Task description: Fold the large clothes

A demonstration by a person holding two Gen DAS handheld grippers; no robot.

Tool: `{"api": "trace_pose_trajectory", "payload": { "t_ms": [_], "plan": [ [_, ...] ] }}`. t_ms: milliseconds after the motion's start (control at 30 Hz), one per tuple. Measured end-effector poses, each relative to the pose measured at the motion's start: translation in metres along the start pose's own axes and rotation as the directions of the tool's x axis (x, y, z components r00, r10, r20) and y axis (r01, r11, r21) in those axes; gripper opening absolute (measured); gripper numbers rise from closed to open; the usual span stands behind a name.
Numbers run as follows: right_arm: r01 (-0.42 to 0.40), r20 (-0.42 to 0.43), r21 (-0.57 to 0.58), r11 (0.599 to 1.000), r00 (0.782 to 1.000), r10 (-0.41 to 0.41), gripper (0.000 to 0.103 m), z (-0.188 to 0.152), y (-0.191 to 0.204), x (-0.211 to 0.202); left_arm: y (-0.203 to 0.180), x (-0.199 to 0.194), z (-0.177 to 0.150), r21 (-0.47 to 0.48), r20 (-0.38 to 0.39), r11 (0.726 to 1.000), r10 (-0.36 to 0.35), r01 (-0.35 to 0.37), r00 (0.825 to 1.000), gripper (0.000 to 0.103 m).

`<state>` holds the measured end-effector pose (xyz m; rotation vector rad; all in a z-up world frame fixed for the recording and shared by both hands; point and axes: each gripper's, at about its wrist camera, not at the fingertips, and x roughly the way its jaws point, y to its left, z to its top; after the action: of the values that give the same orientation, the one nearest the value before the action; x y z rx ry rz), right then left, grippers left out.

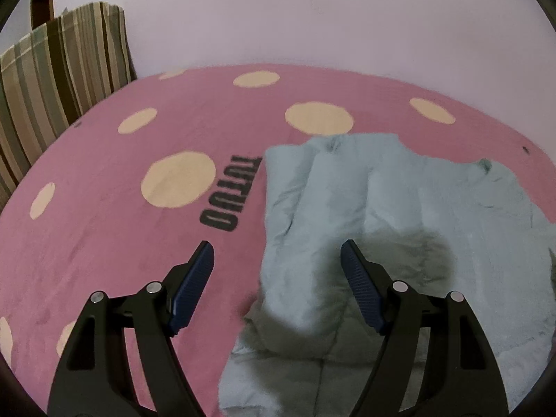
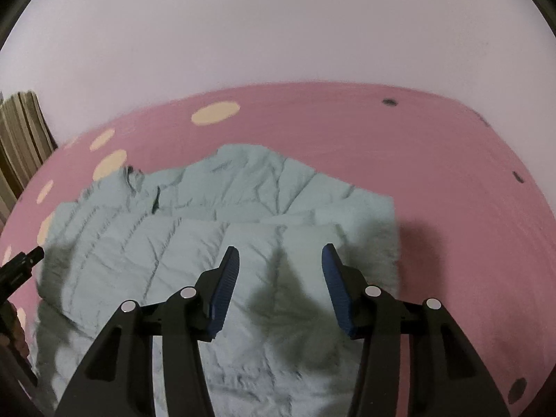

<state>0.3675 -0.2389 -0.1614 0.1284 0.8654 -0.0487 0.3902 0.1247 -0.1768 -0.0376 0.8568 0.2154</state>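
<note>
A pale blue-green quilted jacket (image 1: 399, 208) lies spread on a pink blanket (image 1: 104, 243) with cream dots. In the left wrist view my left gripper (image 1: 278, 250) is open and empty, hovering over the jacket's left edge, with one finger over the blanket. In the right wrist view the jacket (image 2: 208, 236) fills the middle, folded partly over itself. My right gripper (image 2: 279, 257) is open and empty above the jacket near its right edge. The tip of the left gripper (image 2: 24, 264) shows at the left edge of the right wrist view.
A striped cushion (image 1: 59, 80) stands at the blanket's far left, against a pale wall (image 1: 312, 17). Black lettering (image 1: 229, 194) is printed on the blanket left of the jacket. Bare pink blanket (image 2: 469, 208) lies to the right of the jacket.
</note>
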Motion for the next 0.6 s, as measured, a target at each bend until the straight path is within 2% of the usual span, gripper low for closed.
{"api": "trace_pose_trajectory", "payload": {
  "t_ms": [200, 300, 367, 433, 500, 567, 600],
  "plan": [
    [0.023, -0.124, -0.007, 1.000, 0.992, -0.024, 0.049, -0.018, -0.009, 0.047, -0.004, 0.037, -0.013, 0.033, -0.091, 0.999, 0.027, -0.024, 0.996, 0.075],
    [0.021, -0.113, -0.022, 1.000, 0.993, -0.023, 0.049, -0.022, -0.009, 0.050, -0.006, 0.045, -0.018, 0.041, -0.111, 0.999, 0.019, -0.015, 0.994, 0.077],
    [0.025, -0.097, -0.007, 1.000, 0.995, -0.026, 0.049, -0.017, -0.008, 0.037, -0.004, 0.039, -0.016, 0.037, -0.113, 0.999, 0.028, -0.024, 0.993, 0.076],
    [0.009, -0.053, 0.016, 1.000, 0.999, -0.008, 0.049, -0.011, -0.008, 0.020, -0.001, 0.023, -0.012, 0.020, -0.091, 0.999, 0.042, -0.040, 0.995, 0.076],
    [-0.003, -0.018, 0.013, 1.000, 1.000, 0.003, 0.049, -0.003, -0.003, 0.010, -0.003, 0.003, -0.007, -0.002, -0.034, 1.000, 0.020, -0.020, 0.999, 0.076],
    [-0.028, -0.015, 0.002, 1.000, 0.999, 0.028, 0.049, 0.004, 0.009, 0.011, -0.011, -0.009, 0.000, 0.002, 0.006, 1.000, -0.011, 0.011, 1.000, 0.076],
    [-0.030, -0.019, -0.008, 1.000, 0.999, 0.030, 0.049, 0.007, 0.014, 0.013, -0.020, -0.011, 0.003, 0.013, 0.015, 0.999, -0.050, 0.049, 0.999, 0.076]
  ]
}}
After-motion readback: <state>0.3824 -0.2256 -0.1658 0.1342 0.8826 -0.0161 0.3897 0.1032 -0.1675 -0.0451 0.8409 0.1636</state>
